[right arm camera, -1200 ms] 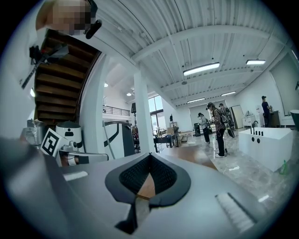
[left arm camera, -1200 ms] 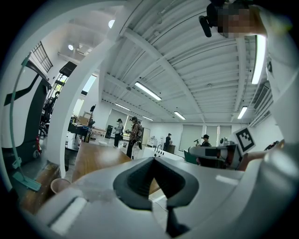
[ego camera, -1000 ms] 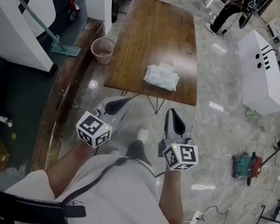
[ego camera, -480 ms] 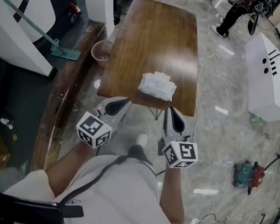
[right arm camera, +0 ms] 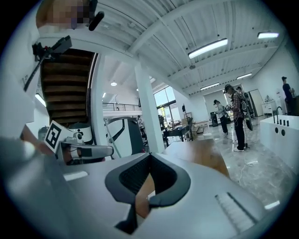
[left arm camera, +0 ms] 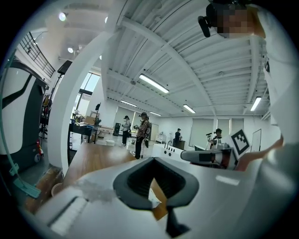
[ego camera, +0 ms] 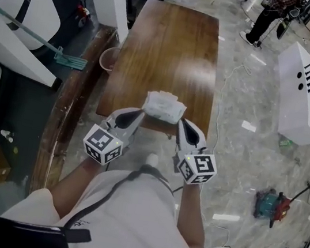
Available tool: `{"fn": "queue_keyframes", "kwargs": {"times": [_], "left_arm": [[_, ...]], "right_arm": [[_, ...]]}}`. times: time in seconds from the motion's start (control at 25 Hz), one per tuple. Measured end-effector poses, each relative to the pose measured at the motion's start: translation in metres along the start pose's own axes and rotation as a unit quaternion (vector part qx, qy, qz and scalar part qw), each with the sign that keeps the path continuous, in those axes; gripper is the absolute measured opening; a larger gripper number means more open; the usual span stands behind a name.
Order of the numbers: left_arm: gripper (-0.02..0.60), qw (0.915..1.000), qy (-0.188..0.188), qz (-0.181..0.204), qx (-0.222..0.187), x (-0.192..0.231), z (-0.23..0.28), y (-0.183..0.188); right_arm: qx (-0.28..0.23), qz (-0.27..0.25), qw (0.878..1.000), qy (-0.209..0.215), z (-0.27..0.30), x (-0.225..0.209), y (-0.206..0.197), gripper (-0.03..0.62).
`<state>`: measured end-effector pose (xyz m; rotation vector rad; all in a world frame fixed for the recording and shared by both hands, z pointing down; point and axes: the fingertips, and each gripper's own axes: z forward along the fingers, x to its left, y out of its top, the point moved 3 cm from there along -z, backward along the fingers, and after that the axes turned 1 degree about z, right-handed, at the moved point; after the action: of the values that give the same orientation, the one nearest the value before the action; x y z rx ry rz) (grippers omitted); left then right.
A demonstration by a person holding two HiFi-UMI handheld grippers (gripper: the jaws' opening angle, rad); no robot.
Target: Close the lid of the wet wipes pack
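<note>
The white wet wipes pack lies near the close end of a brown wooden table; whether its lid stands up I cannot tell. My left gripper is just to the pack's left and my right gripper just to its right, both at the table's near edge and pointing forward almost level. Each has its jaws together with nothing held. In the left gripper view the left gripper's tips meet over the tabletop. The right gripper view shows the same for the right gripper, above the table.
A pink bucket and a long-handled mop stand left of the table by a raised wooden ledge. A white counter unit is at the right, a person beyond it, and a red-green tool with cables lies on the floor.
The table and pack have come closer in the head view. Both grippers moved forward from short of the table's end to either side of the pack, jaws unchanged.
</note>
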<state>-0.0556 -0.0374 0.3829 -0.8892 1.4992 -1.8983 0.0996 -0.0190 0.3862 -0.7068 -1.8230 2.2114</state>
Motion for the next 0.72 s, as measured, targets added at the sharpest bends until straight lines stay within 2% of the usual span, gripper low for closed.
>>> {"fn": "queue_keyframes", "kwargs": {"times": [0.44,0.72], "left_arm": [[0.002,0.9988,0.044,-0.018,0.005,0.010,0.068,-0.005],[0.002,0.9985,0.049,-0.021,0.015,0.021,0.088,-0.010]], "right_arm": [[0.041,-0.007,0.997,0.067,0.034,-0.065,-0.002,0.009],[0.057,0.007,0.995,0.084,0.053,-0.080,-0.013,0.009]]}}
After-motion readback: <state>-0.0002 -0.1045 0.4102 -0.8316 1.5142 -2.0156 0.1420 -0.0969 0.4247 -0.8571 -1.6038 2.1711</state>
